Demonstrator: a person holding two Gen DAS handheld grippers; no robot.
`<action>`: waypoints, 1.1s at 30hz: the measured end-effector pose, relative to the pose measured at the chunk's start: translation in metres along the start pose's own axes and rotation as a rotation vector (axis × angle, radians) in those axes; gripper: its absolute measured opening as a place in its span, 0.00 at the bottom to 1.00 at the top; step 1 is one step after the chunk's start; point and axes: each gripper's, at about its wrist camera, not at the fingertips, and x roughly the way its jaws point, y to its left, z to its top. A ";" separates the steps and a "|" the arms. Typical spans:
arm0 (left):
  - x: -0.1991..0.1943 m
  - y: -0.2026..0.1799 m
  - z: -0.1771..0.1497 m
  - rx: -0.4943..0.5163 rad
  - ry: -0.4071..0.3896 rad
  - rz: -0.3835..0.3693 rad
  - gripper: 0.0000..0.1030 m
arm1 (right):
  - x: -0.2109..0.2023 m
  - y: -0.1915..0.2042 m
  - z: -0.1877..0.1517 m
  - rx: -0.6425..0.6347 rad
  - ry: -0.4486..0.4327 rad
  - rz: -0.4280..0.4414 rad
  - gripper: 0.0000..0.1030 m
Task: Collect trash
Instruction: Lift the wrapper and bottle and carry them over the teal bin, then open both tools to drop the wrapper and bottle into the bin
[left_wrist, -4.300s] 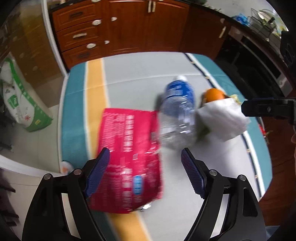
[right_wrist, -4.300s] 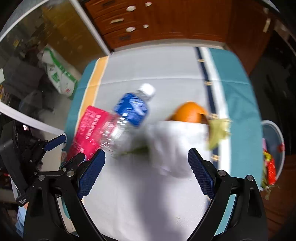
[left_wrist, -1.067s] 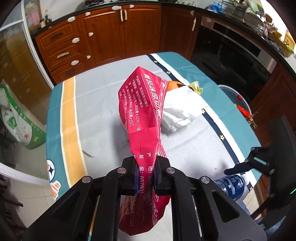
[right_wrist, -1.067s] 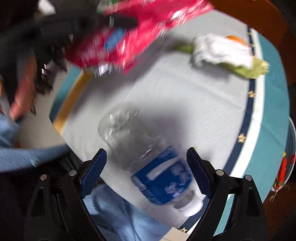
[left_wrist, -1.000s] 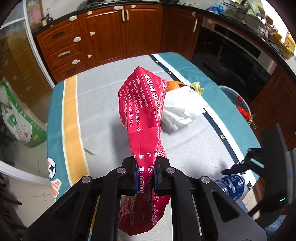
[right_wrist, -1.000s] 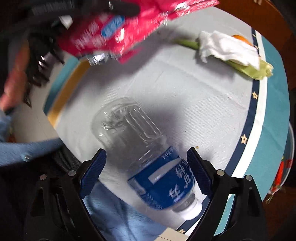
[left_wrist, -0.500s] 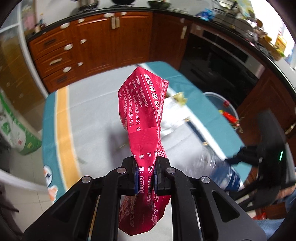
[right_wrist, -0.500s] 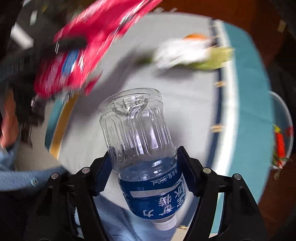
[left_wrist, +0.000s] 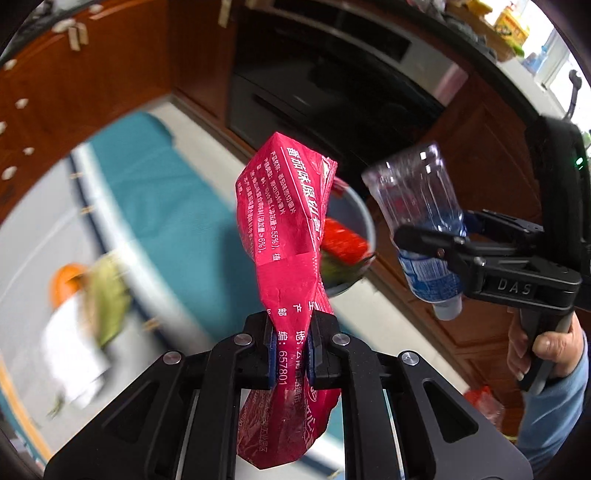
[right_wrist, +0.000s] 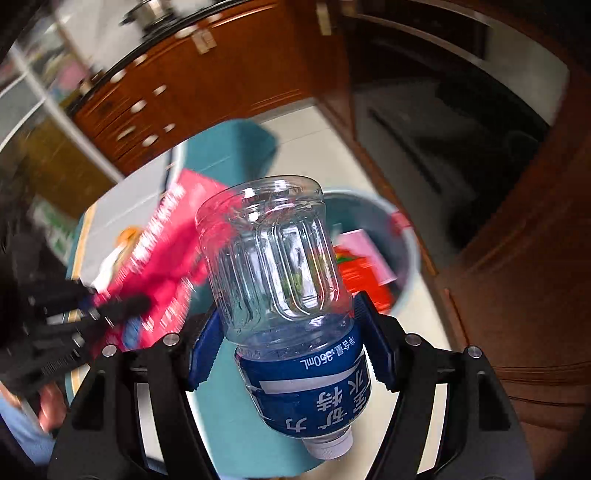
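My left gripper (left_wrist: 290, 354) is shut on a crumpled red snack bag (left_wrist: 286, 236) and holds it in the air past the table's right edge. My right gripper (right_wrist: 286, 347) is shut on a clear plastic water bottle (right_wrist: 277, 266) with a blue label, cap pointing down toward me. The bottle also shows in the left wrist view (left_wrist: 424, 218), to the right of the bag. A grey trash bin (right_wrist: 406, 243) with red wrappers inside stands on the floor beyond both; in the left wrist view the bin (left_wrist: 364, 218) is partly hidden behind the bag.
On the table (left_wrist: 166, 206) with its teal-bordered cloth lie a white tissue (left_wrist: 74, 347), a green leaf (left_wrist: 109, 299) and an orange (left_wrist: 64, 277). Wooden cabinets (right_wrist: 229, 70) and a dark oven (left_wrist: 332, 85) line the wall behind the bin.
Both grippers have swung right, off the table toward the bin. The right gripper, open around the bottle a second ago, has closed on it and lifted it.
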 end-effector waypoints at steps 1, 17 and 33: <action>0.016 -0.008 0.010 -0.002 0.023 -0.009 0.11 | 0.002 -0.010 0.008 0.016 0.002 -0.004 0.64; 0.166 -0.007 0.056 -0.128 0.205 0.027 0.12 | 0.119 -0.052 0.058 0.044 0.204 0.037 0.64; 0.172 -0.020 0.062 0.048 0.089 0.180 0.50 | 0.168 -0.078 0.061 0.163 0.275 0.086 0.75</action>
